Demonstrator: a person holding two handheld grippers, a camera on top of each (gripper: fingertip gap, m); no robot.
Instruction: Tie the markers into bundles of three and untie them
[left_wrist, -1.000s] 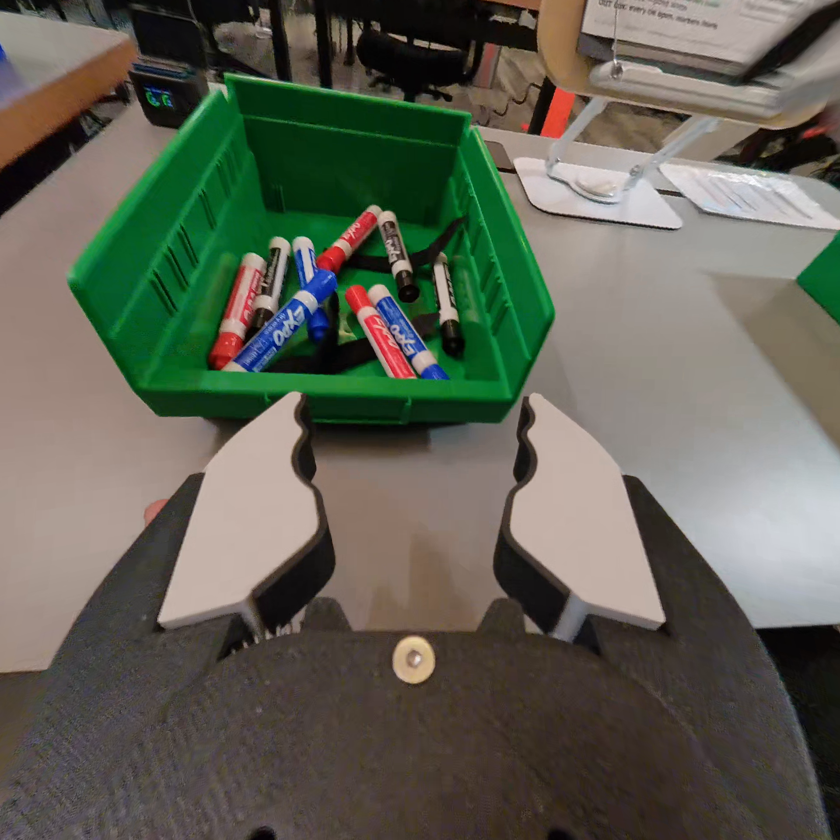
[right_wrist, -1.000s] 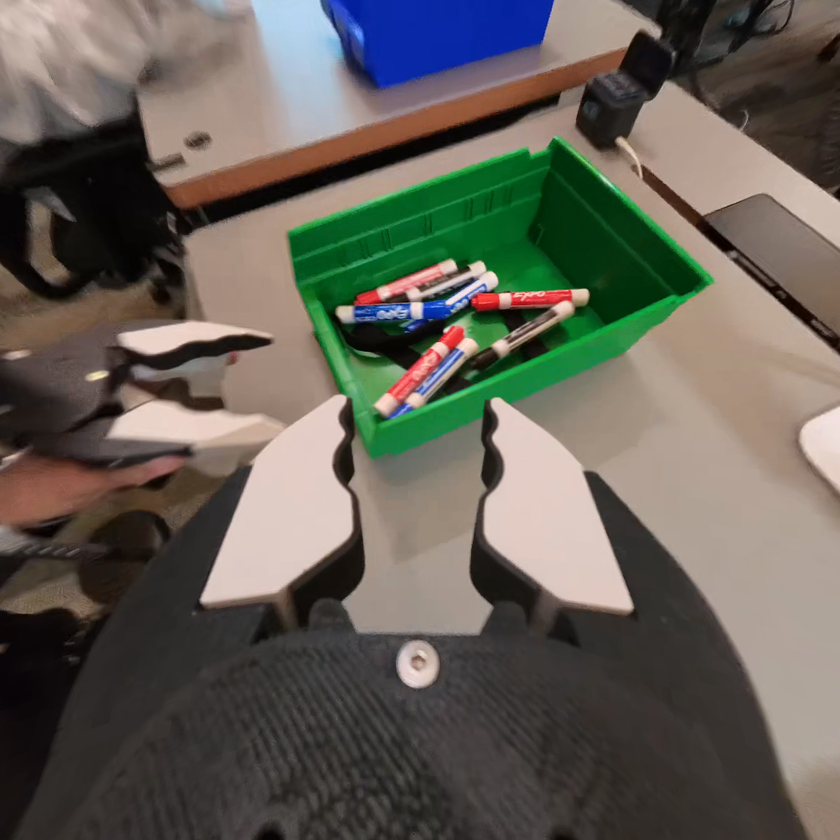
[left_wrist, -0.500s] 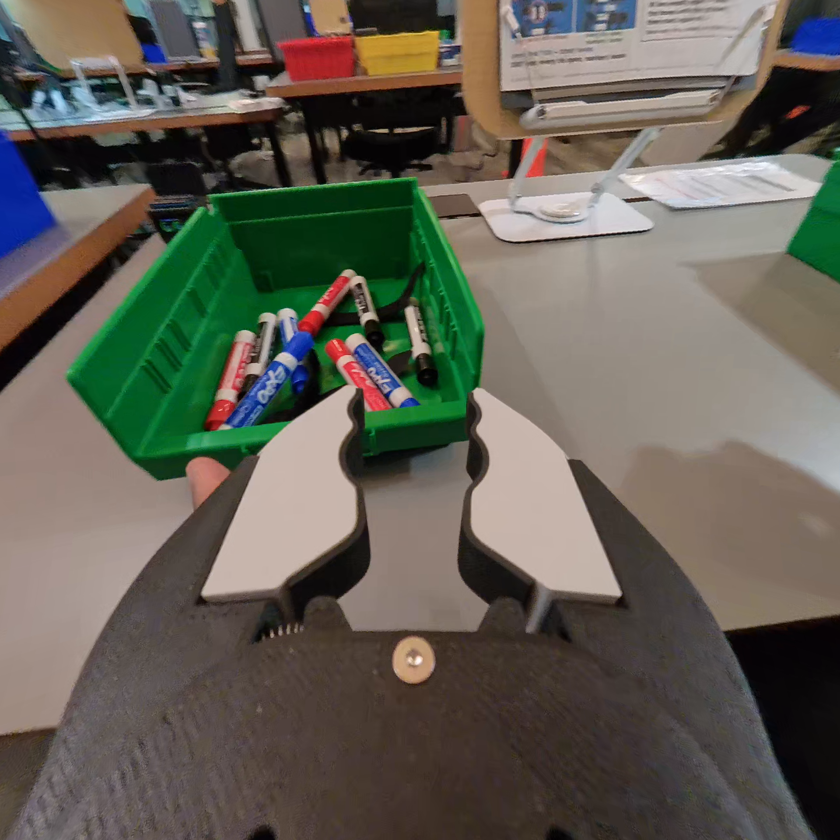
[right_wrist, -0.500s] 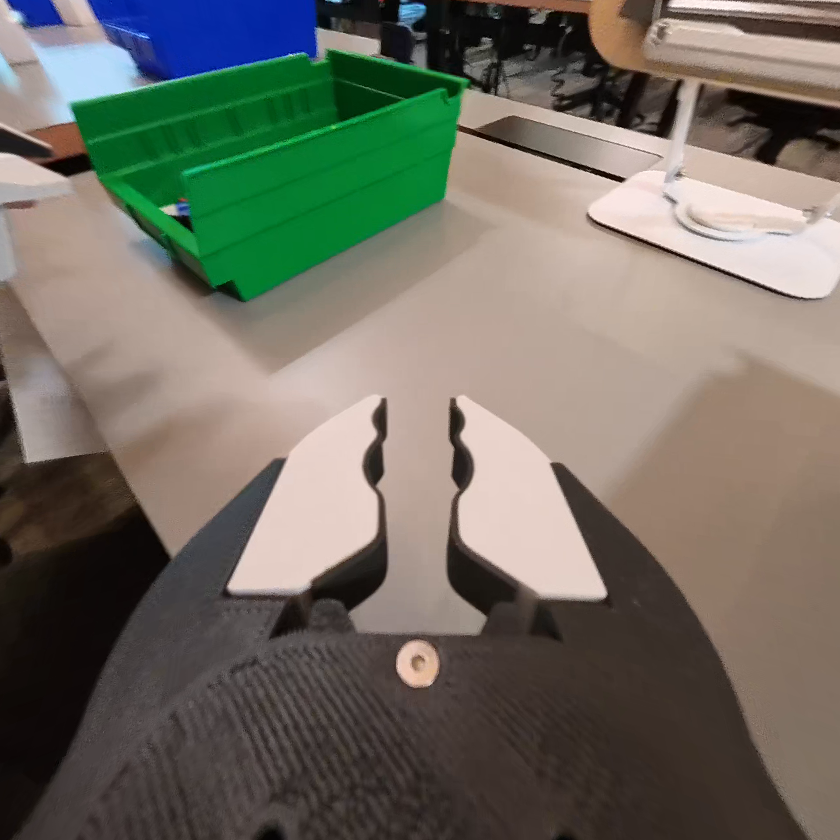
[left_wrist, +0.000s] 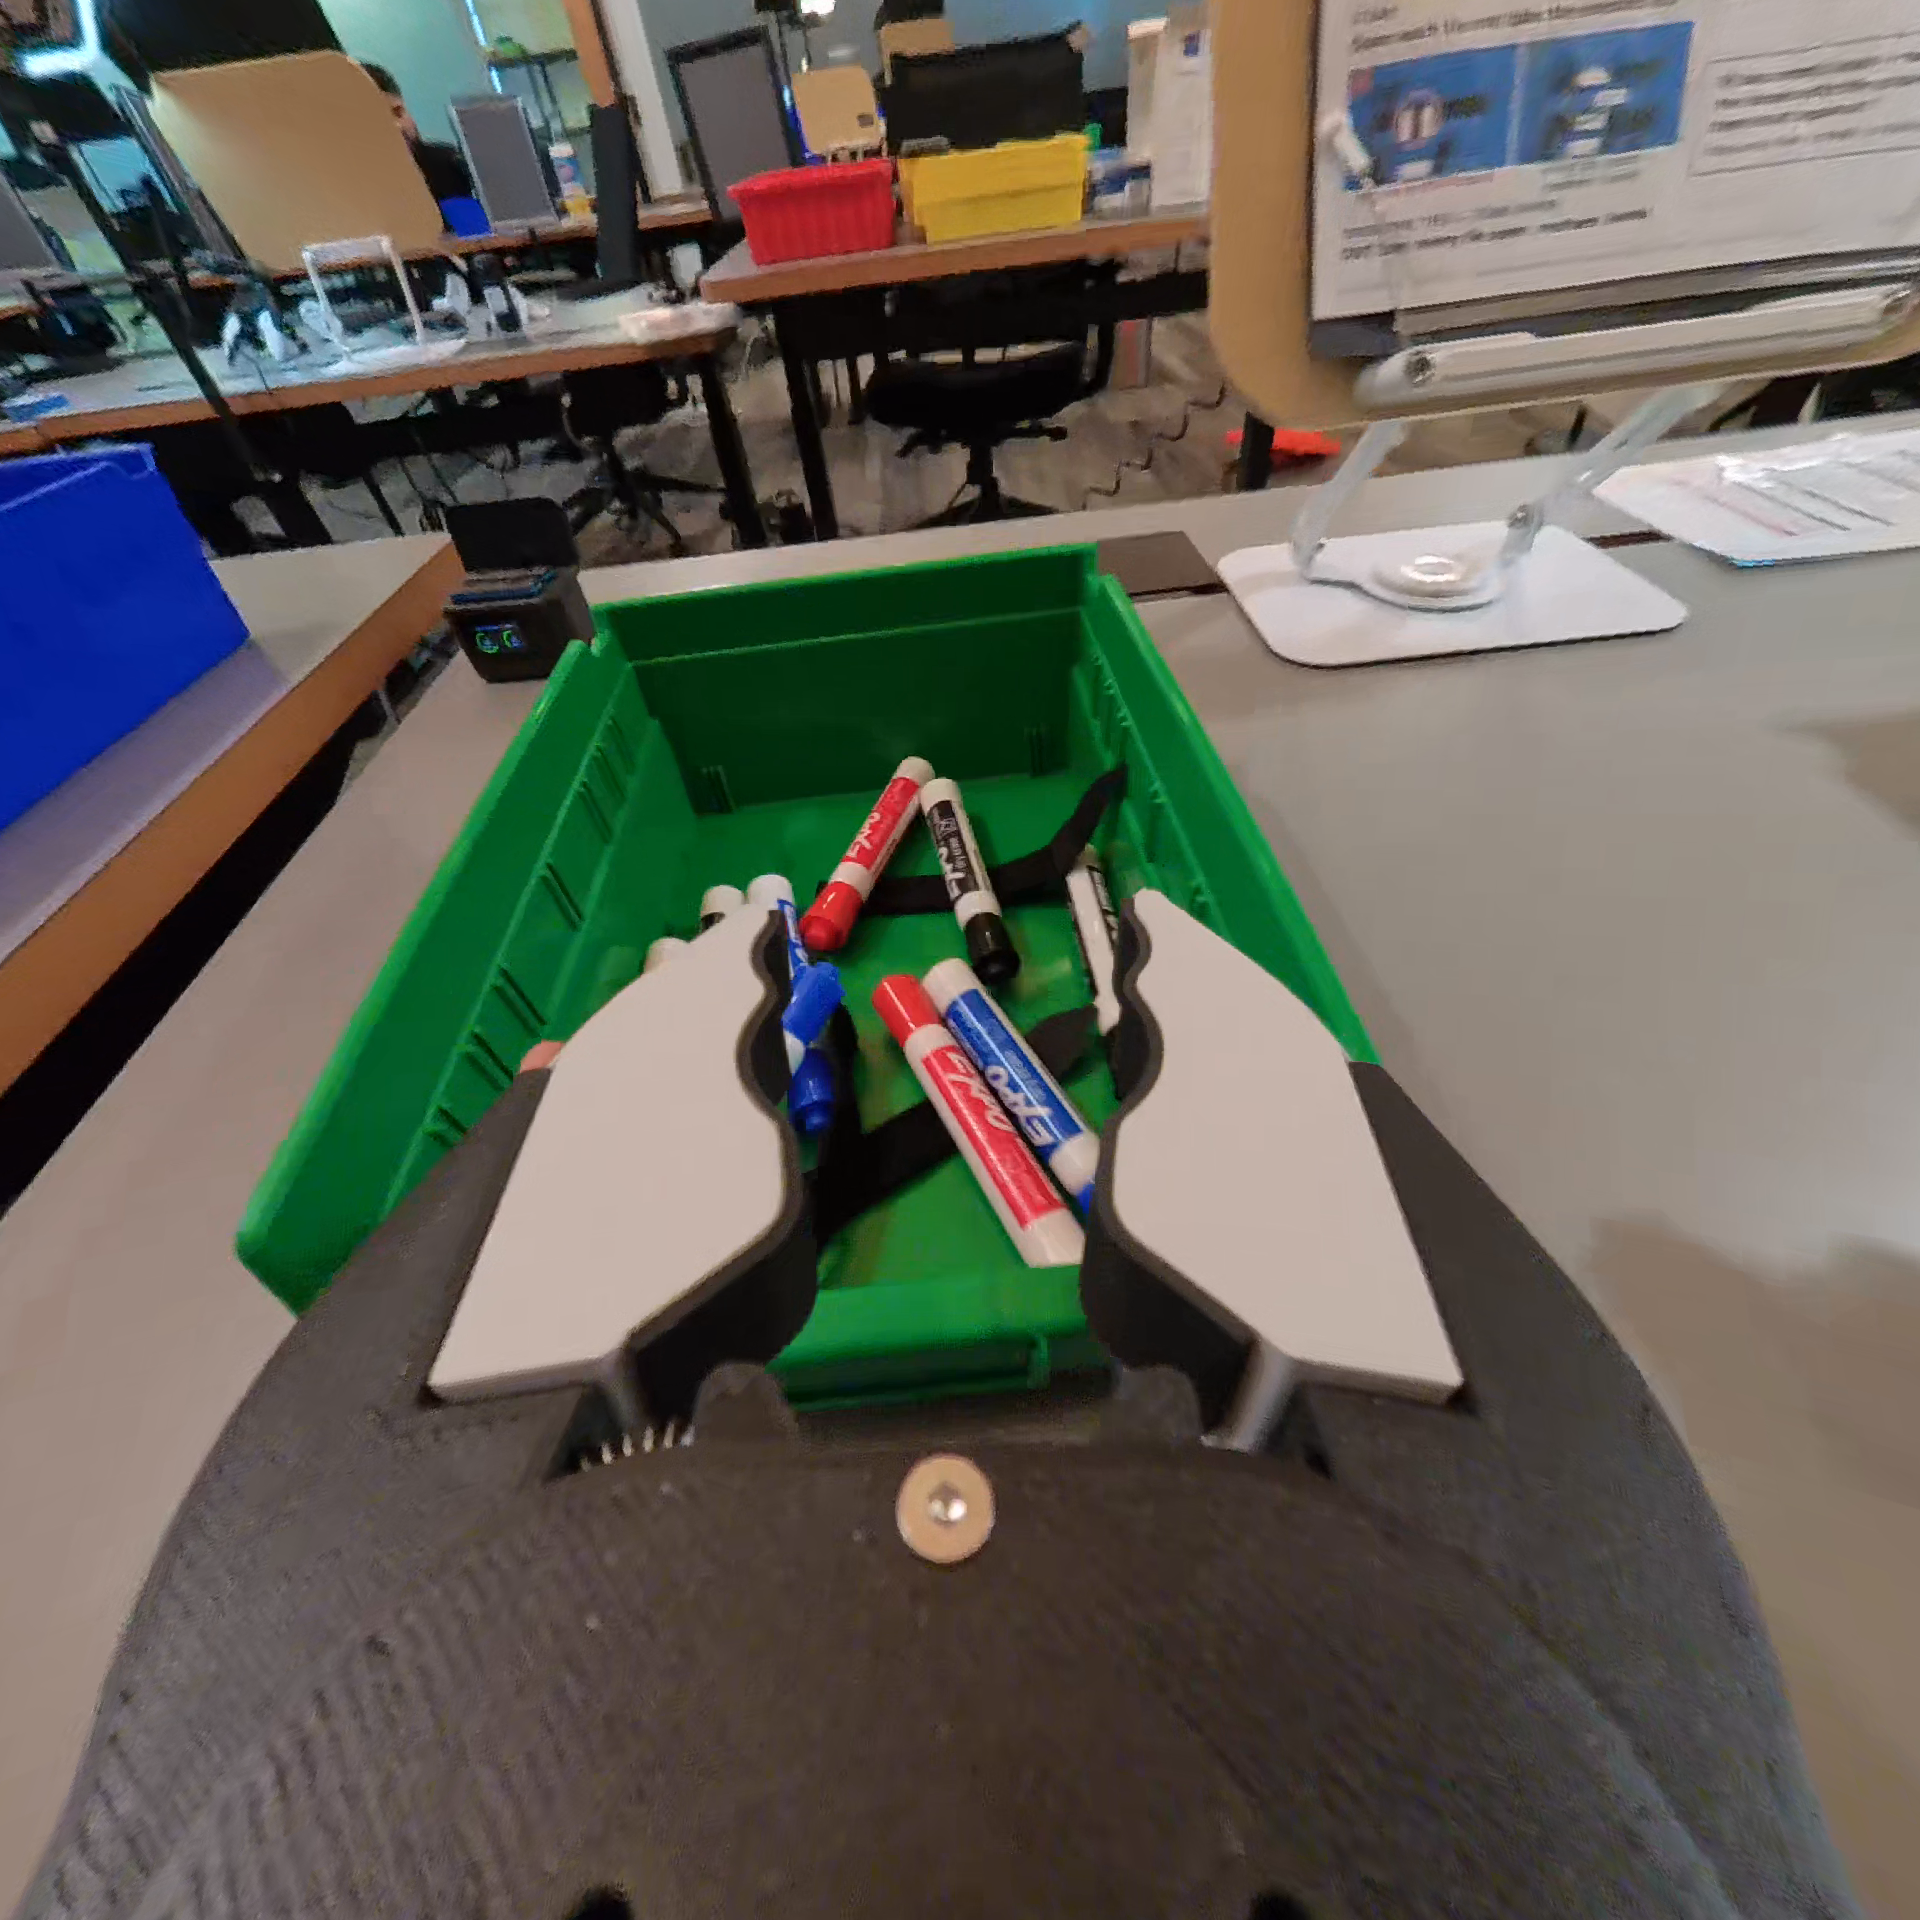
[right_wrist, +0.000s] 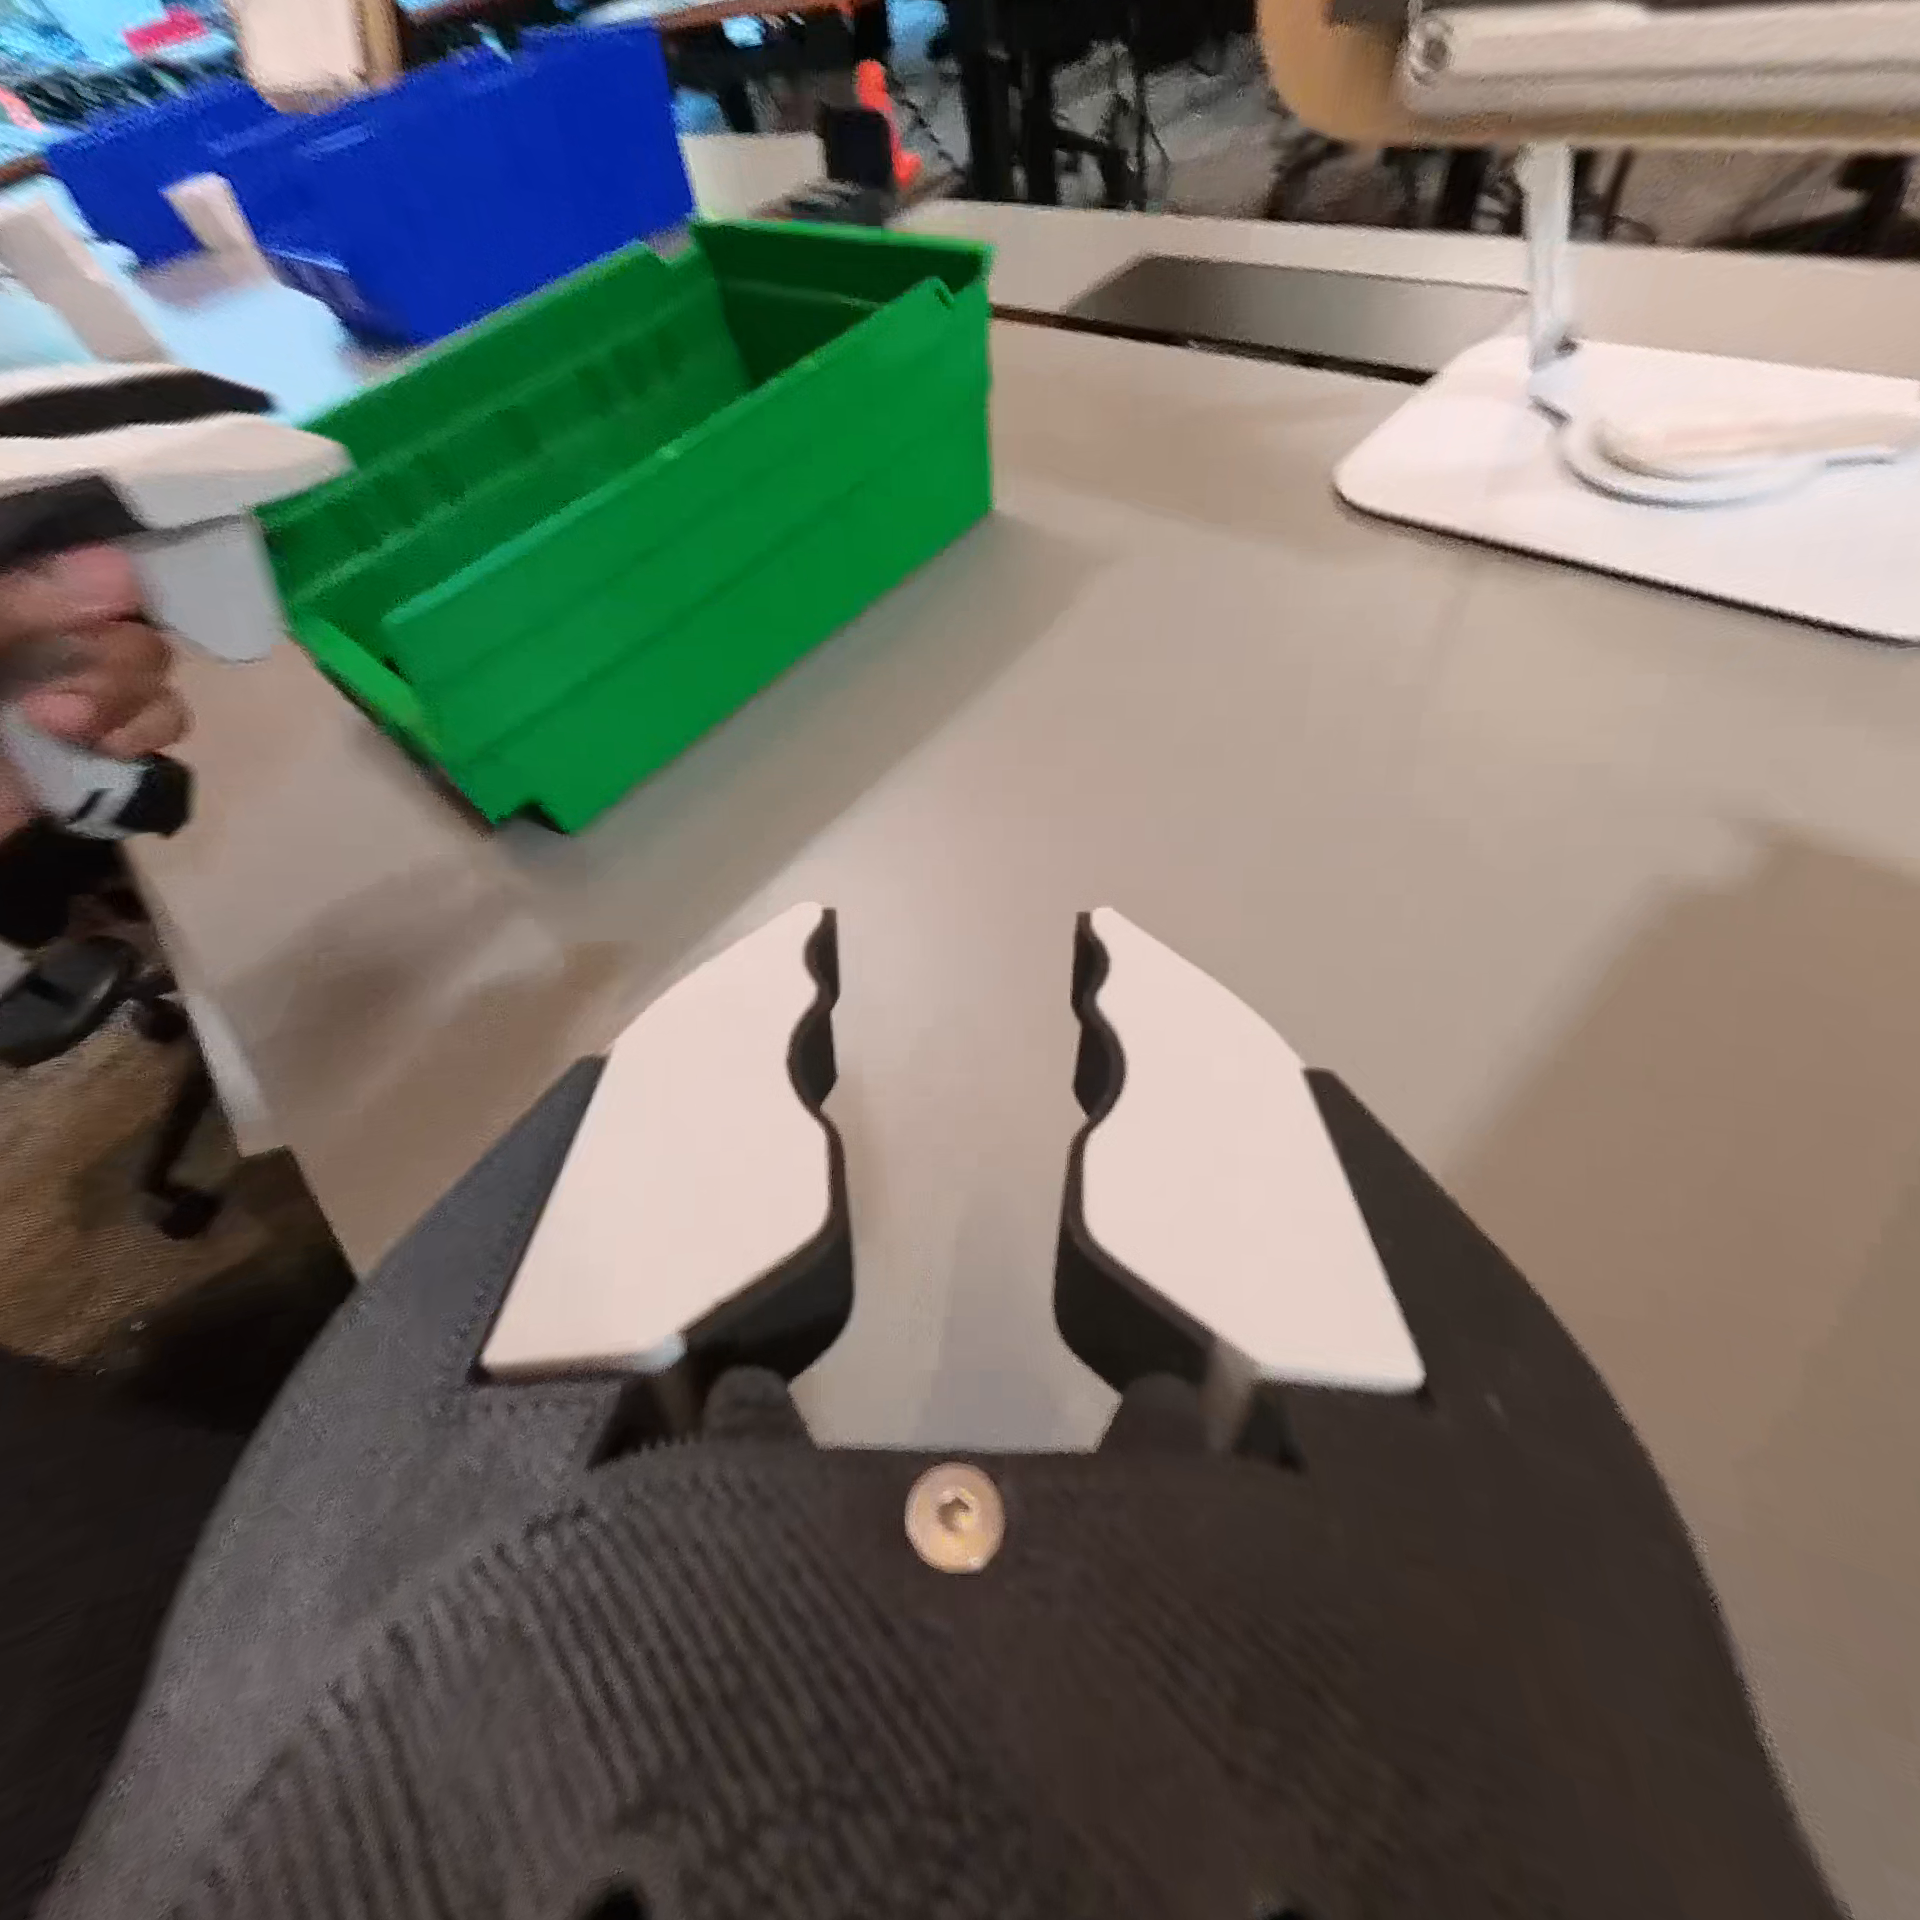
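Note:
A green bin (left_wrist: 499, 997) on the grey table holds several red, blue and black markers and a black strap. My left gripper (left_wrist: 951, 925) is open and empty, above the bin's near end, with a red marker (left_wrist: 971, 1132) and a blue marker (left_wrist: 1013, 1081) lying between its fingers. A blue marker (left_wrist: 808, 1039) lies by the left finger, which hides others. My right gripper (right_wrist: 954, 920) is open and empty over bare table, right of the green bin (right_wrist: 665, 582). The left gripper (right_wrist: 156, 478) shows at that view's left edge, held by a hand.
A white stand base (left_wrist: 1444, 592) with a board of papers stands at the back right; it also shows in the right wrist view (right_wrist: 1662, 488). A blue bin (left_wrist: 94, 613) sits on a side table at left. A small black device (left_wrist: 514, 613) stands behind the green bin.
My left gripper moved forward over the green bin and opened wider. My right gripper swung away from the bin to the bare table, narrowed, then opened again.

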